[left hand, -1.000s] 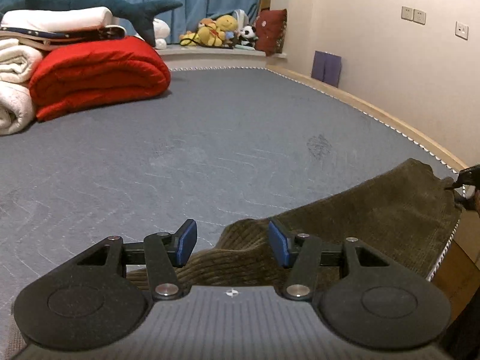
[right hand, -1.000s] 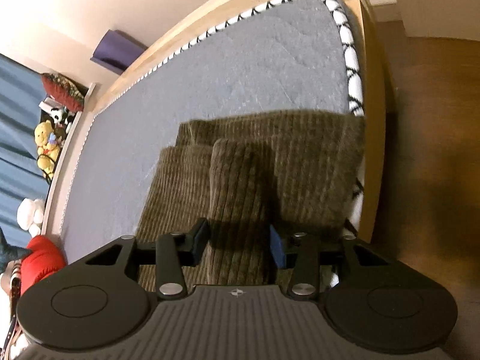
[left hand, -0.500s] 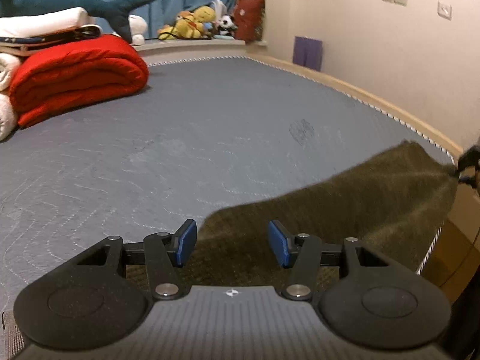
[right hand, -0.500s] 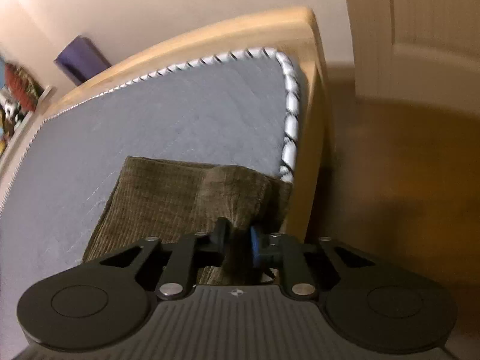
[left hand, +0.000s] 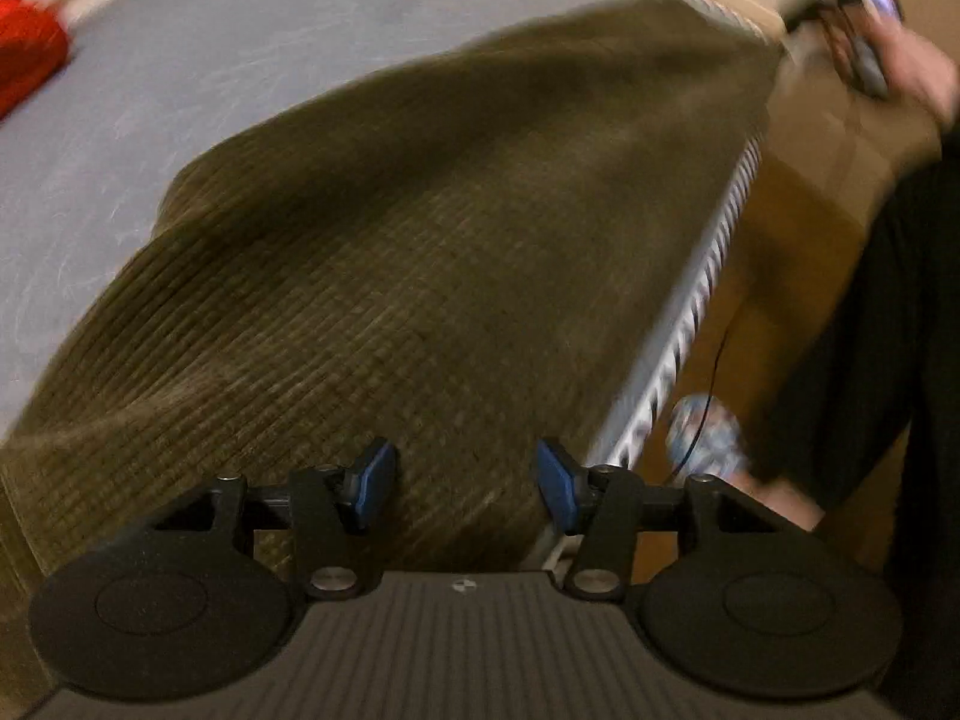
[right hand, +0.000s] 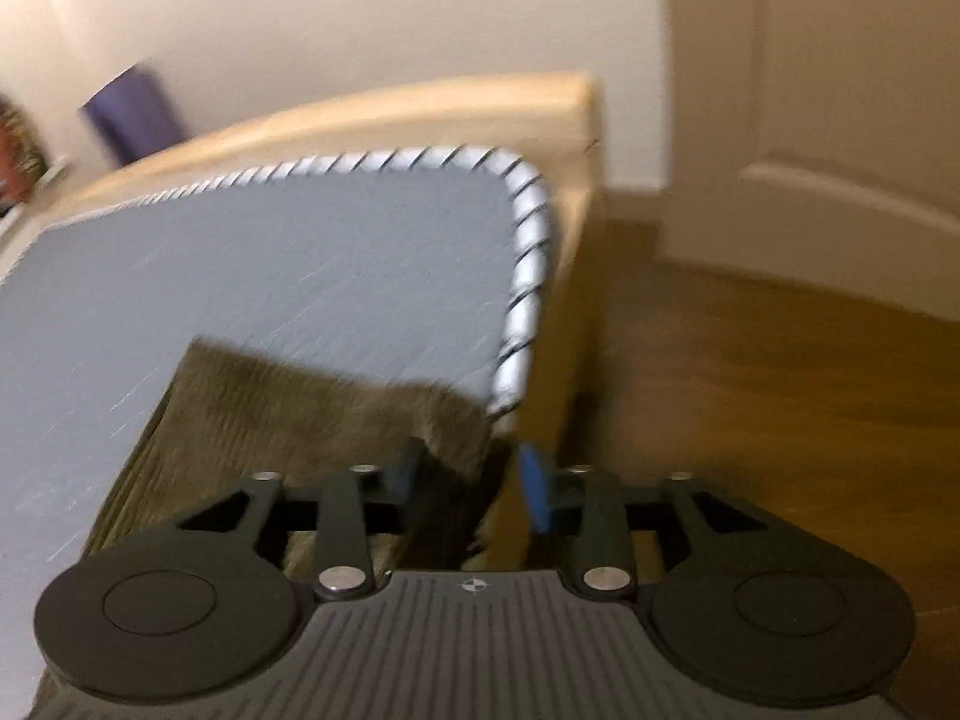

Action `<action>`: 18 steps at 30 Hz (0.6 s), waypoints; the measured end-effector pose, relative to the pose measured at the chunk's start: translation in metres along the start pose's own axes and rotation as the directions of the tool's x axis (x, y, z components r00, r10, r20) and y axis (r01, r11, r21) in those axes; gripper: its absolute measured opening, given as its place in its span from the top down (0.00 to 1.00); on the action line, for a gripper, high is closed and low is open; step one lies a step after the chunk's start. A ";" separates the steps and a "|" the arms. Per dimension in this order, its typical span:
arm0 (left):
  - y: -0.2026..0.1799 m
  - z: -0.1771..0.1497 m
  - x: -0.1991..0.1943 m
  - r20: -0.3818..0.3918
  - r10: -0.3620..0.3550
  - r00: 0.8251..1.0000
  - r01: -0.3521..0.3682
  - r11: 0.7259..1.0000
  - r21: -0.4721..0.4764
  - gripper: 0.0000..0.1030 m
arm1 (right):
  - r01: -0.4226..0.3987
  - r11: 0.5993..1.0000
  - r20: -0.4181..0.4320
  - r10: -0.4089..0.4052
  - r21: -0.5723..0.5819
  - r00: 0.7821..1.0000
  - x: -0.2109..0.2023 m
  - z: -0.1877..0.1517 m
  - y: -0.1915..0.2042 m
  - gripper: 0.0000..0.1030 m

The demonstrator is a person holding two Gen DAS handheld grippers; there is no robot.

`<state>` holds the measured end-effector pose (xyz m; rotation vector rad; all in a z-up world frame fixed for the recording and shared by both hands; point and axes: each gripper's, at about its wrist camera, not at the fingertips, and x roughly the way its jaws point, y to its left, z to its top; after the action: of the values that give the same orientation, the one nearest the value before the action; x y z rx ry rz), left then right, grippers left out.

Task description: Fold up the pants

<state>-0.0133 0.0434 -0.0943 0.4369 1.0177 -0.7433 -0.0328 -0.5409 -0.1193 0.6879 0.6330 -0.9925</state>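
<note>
Olive-brown corduroy pants (left hand: 420, 228) lie on the grey mattress (left hand: 210, 48), along its near edge. My left gripper (left hand: 465, 477) is open just above the pants' near end, nothing between its blue pads. In the right wrist view the pants (right hand: 288, 414) reach the mattress corner. My right gripper (right hand: 474, 483) is open, with the pants' corner edge lying between its jaws. The right gripper and the hand holding it show blurred in the left wrist view (left hand: 864, 30).
The mattress has a striped piping edge (right hand: 528, 264) in a wooden bed frame (right hand: 576, 120). Wooden floor (right hand: 780, 390) and a white door lie to the right. A red folded blanket (left hand: 24, 54) is at the far left. The person's dark-clad leg (left hand: 870, 360) stands beside the bed.
The right gripper, shut on the pants' corner half a second ago, has opened. The left gripper tilted down and swung right over the pants. Both views are motion-blurred.
</note>
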 end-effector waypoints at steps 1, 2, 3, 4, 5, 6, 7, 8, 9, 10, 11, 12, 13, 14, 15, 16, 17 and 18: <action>0.003 -0.001 -0.003 0.000 -0.018 1.000 0.018 1.000 -0.018 0.44 | 0.047 0.999 0.058 -0.046 -0.002 0.997 -0.009 0.002 0.002 0.61; 0.008 -0.003 -0.007 0.010 -0.031 0.999 0.032 0.999 -0.043 0.44 | 0.101 0.995 0.140 -0.099 -0.013 0.985 -0.020 0.005 0.006 0.60; 0.014 -0.004 -0.012 0.030 -0.014 0.999 0.015 0.998 -0.056 0.44 | 0.111 0.994 0.197 -0.106 -0.015 0.975 -0.026 0.008 0.009 0.58; 0.017 -0.007 -0.016 0.049 0.012 0.999 -0.009 0.998 -0.064 0.44 | 0.089 0.996 0.242 -0.084 -0.010 0.967 -0.031 0.011 0.011 0.58; 0.023 -0.007 -0.021 0.071 0.037 0.997 -0.031 0.996 -0.080 0.44 | 0.010 1.000 0.268 -0.004 -0.024 0.963 -0.033 0.015 0.017 0.58; 0.032 -0.003 -0.027 0.098 0.053 0.994 -0.042 0.993 -0.111 0.44 | -0.061 0.996 0.257 0.077 -0.070 0.963 -0.029 0.019 0.026 0.57; 0.043 -0.002 -0.033 0.130 0.066 0.989 -0.045 0.987 -0.154 0.44 | -0.140 0.981 0.220 0.167 -0.131 0.961 -0.021 0.021 0.037 0.56; 0.051 0.000 -0.039 0.156 0.079 0.985 -0.048 0.980 -0.193 0.43 | -0.258 0.944 0.131 0.287 -0.204 0.949 -0.007 0.023 0.054 0.53; 0.062 0.001 -0.046 0.184 0.101 0.978 -0.055 0.969 -0.240 0.43 | -0.334 0.909 0.050 0.356 -0.248 0.933 0.005 0.022 0.067 0.52; 0.073 0.001 -0.052 0.211 0.125 0.969 -0.061 0.956 -0.286 0.43 | -0.379 0.880 -0.026 0.389 -0.286 0.921 0.017 0.019 0.080 0.52; 0.082 0.001 -0.057 0.231 0.144 0.962 -0.064 0.945 -0.321 0.42 | -0.397 0.858 -0.081 0.393 -0.326 0.916 0.029 0.015 0.093 0.52; 0.092 0.000 -0.063 0.250 0.166 0.954 -0.066 0.928 -0.366 0.42 | -0.377 0.840 -0.085 0.375 -0.390 0.923 0.036 0.011 0.106 0.52; 0.103 -0.003 -0.067 0.262 0.191 0.946 -0.069 0.908 -0.412 0.42 | -0.339 0.824 -0.059 0.352 -0.454 0.934 0.040 0.008 0.115 0.51; 0.112 -0.003 -0.073 0.268 0.211 0.940 -0.073 0.892 -0.445 0.42 | -0.297 0.807 -0.027 0.331 -0.510 0.943 0.044 0.007 0.124 0.45; 0.122 -0.007 -0.076 0.270 0.240 0.933 -0.083 0.869 -0.487 0.42 | -0.267 0.794 -0.008 0.315 -0.547 0.949 0.051 0.006 0.130 0.39; 0.130 -0.010 -0.079 0.265 0.263 0.928 -0.094 0.852 -0.516 0.42 | -0.251 0.790 -0.006 0.298 -0.559 0.954 0.057 0.007 0.134 0.38; 0.139 -0.013 -0.081 0.256 0.289 0.922 -0.109 0.832 -0.545 0.42 | -0.234 0.793 -0.012 0.275 -0.562 0.961 0.064 0.009 0.136 0.38; 0.147 -0.017 -0.084 0.246 0.312 0.918 -0.125 0.814 -0.568 0.42 | -0.221 0.796 -0.022 0.253 -0.563 0.967 0.071 0.008 0.137 0.39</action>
<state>0.0581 0.1838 -0.0291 -0.0701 0.7945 -0.2723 0.1208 -0.5329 -0.1362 0.2018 0.7271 -0.5393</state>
